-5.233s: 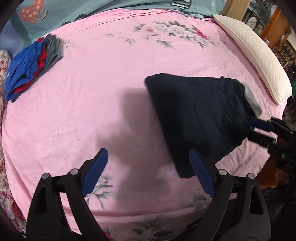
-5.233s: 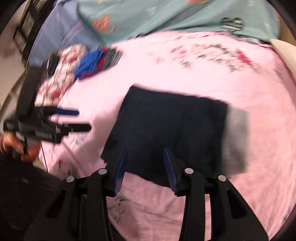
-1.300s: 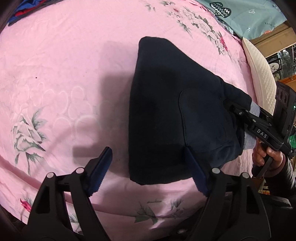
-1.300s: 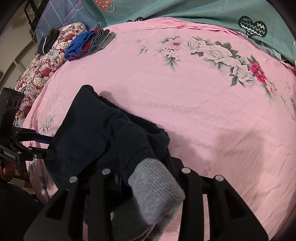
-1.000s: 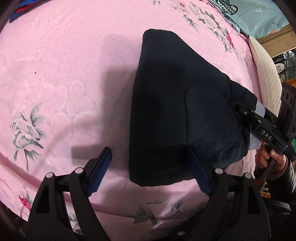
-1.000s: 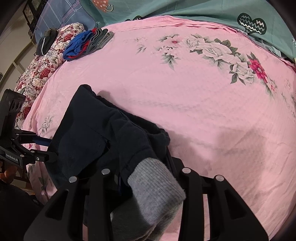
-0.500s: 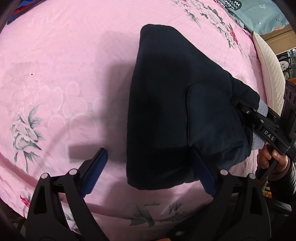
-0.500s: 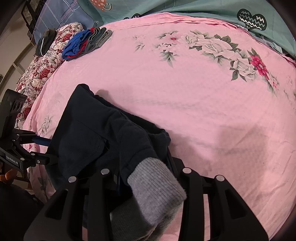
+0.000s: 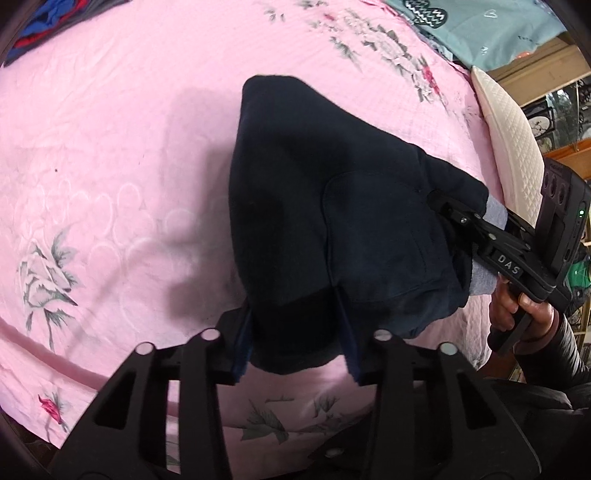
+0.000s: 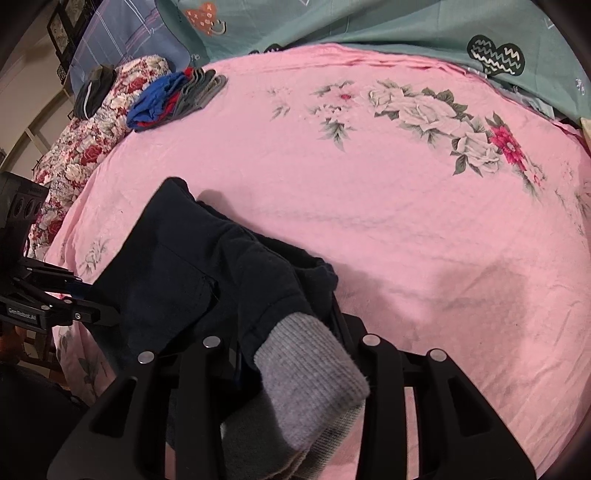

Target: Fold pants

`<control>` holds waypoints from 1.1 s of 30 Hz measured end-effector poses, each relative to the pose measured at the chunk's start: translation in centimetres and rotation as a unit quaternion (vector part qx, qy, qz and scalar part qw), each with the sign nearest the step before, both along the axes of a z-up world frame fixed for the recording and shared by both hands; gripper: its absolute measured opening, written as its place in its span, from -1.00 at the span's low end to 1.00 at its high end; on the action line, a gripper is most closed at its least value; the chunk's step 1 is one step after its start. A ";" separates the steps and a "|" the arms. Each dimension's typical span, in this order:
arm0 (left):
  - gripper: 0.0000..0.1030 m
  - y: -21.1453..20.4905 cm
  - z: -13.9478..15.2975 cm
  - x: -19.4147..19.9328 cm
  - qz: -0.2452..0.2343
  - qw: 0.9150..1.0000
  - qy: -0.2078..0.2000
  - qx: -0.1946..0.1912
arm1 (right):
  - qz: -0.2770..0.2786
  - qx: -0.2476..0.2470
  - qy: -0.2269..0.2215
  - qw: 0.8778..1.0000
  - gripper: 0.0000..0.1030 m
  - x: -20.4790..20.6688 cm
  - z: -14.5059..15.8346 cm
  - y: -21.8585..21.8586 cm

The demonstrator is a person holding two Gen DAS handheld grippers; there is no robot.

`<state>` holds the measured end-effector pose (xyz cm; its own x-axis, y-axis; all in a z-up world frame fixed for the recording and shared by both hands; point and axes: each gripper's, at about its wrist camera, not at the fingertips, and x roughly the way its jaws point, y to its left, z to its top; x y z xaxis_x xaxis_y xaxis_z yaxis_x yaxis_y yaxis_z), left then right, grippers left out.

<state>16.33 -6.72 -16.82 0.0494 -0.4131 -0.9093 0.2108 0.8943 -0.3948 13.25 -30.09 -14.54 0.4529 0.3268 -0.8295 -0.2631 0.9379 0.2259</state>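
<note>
Dark navy pants point(image 9: 332, 206) with a grey ribbed cuff point(image 10: 314, 365) lie on a pink bedspread point(image 10: 406, 221) printed with white roses, green leaves and one magenta bloom. Black tools carry blue pads point(image 9: 242, 343), and a blue, red and grey pile of clothes point(image 10: 173, 98) sits far off. Behind it are a teal sheet point(image 10: 332, 22) with a black zigzag heart, a red-and-white floral quilt point(image 10: 85, 144) and a cream quilted pillow point(image 9: 513, 147).

A pink floral bedspread point(image 10: 406, 221) covers the bed — folded blue, red and grey clothes point(image 10: 173, 99) lie near its far corner; a white pillow point(image 9: 513, 147) lies at one edge.
</note>
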 end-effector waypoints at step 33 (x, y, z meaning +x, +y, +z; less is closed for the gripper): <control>-0.47 32.1 20.4 14.5 0.007 0.957 -0.289 -0.025 | 0.003 -0.051 -0.239 0.970 -0.34 17.9 21.8 32.1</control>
<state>30.86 25.33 3.54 0.5441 -0.4511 -0.7075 0.3951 0.8816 -0.2582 31.14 1.99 7.29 0.7917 0.2586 -0.5534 -0.3212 0.9469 -0.0170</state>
